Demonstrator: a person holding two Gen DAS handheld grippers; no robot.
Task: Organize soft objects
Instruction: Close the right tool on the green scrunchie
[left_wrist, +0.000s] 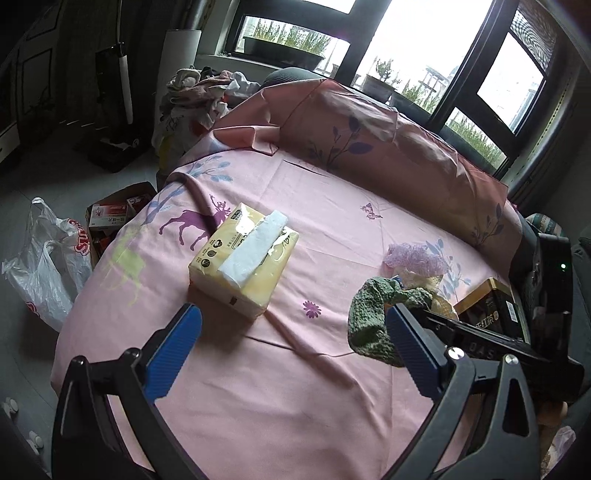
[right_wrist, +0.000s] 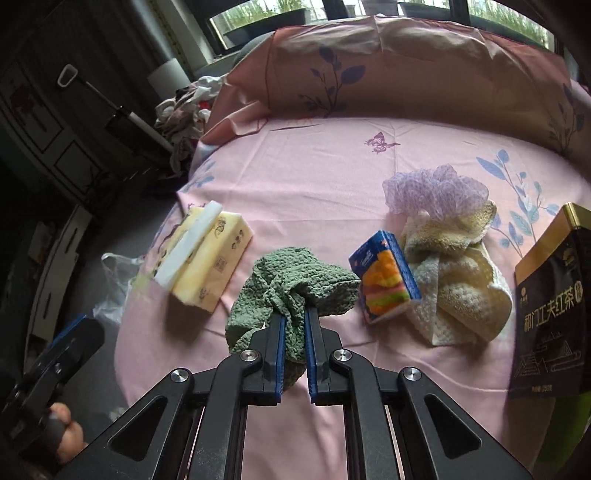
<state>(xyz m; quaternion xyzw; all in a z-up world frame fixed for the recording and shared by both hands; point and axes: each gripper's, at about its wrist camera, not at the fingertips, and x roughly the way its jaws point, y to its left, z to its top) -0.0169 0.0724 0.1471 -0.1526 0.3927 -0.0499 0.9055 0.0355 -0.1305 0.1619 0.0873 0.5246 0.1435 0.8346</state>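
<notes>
While the left wrist view looks across the pink sheet (left_wrist: 332, 236), the left gripper (left_wrist: 293, 325) stands wide open, holding nothing, blue pads far apart at 7 and 5 o'clock. Yellow tissue pack (left_wrist: 243, 258) lies at centre, just past the left pad, white tissue sticking out its top. Green knit cloth (left_wrist: 373, 325) shows at 4 o'clock, bunched and lifted, with the right gripper (left_wrist: 436, 317) coming in from the right edge. Purple mesh pouf (left_wrist: 413, 258) and a black tea tin (left_wrist: 491, 314) sit at 3 o'clock. Pillow (left_wrist: 388, 147) lies at 1 o'clock.

Right wrist view: right gripper's jaws are pinched onto the green knit cloth at 6 o'clock, fabric squeezed between the pads, rest drooping around them. Small blue tissue packet (right_wrist: 384, 277) leans at 3 o'clock, touching the cream towel (right_wrist: 458, 280); the pouf is just behind it at 2 o'clock. Tea tin at the right edge. Yellow pack at 9 o'clock, well apart from the pile.

Handling, judged: cloth is light, floppy, not fragile, grippy knit; a pinch on a bunched fold holds fine, but loose ends will drag. Tissue pack is light, squashy, slick wrapper, so clamp it across the short sides, not the loose tissue.
</notes>
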